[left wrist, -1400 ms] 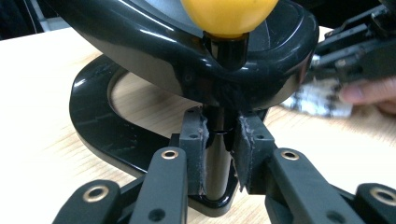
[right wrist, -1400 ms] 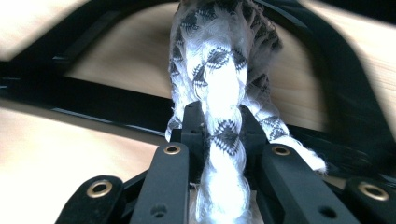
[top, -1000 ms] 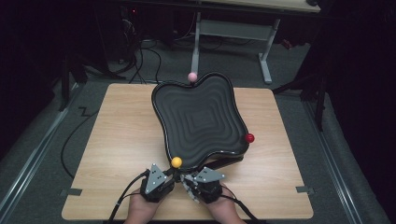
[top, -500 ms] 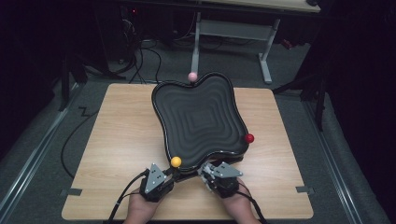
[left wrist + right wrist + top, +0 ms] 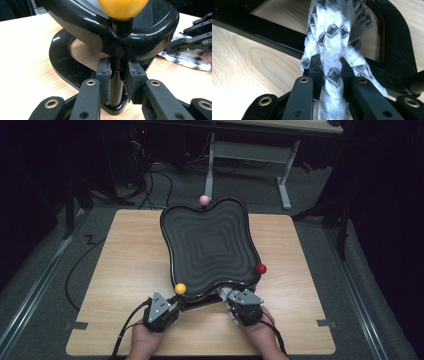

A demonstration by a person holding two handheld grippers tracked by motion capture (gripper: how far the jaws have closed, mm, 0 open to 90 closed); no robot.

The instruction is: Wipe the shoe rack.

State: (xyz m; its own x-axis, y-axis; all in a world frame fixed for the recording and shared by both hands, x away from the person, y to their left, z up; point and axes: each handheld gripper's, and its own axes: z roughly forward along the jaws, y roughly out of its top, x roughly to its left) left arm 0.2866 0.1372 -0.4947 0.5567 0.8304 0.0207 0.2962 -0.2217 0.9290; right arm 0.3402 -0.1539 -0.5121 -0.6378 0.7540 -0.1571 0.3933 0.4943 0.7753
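We are working at the near edge of the bench [image 5: 125, 270], where a black wavy tray [image 5: 210, 245] is tilting on its black stand [image 5: 62, 65] over the middle of the board. The left gripper [image 5: 167, 306] is pinching the upright black post [image 5: 117, 82] that carries the yellow ball [image 5: 180, 288]; in the left gripper view its jaws are pressing on that post from both sides, just below the tray's rim. The right gripper [image 5: 235, 301] is pinching a bunched white cloth with a black diamond pattern [image 5: 332, 50], its jaws pressed tight on the fabric.

The cloth is lying straight ahead of the right jaws, its long axis running away from them and in under the tray's near right corner, across the open ring of the stand. So the cloth is stretching from the near edge of the bench toward the middle, partly under the tray. The right hand [image 5: 260, 335] is the one on it; the left hand [image 5: 145, 342] is sitting just beside, toward the near left, steadying the tray by its post.

We are judging that the coming move is a wipe or a pull along that axis, under the tray, and it depends on the left grip keeping the tray from rocking. A red ball [image 5: 261, 268] and a pink ball [image 5: 203, 199] are marking the tray's right and far corners.
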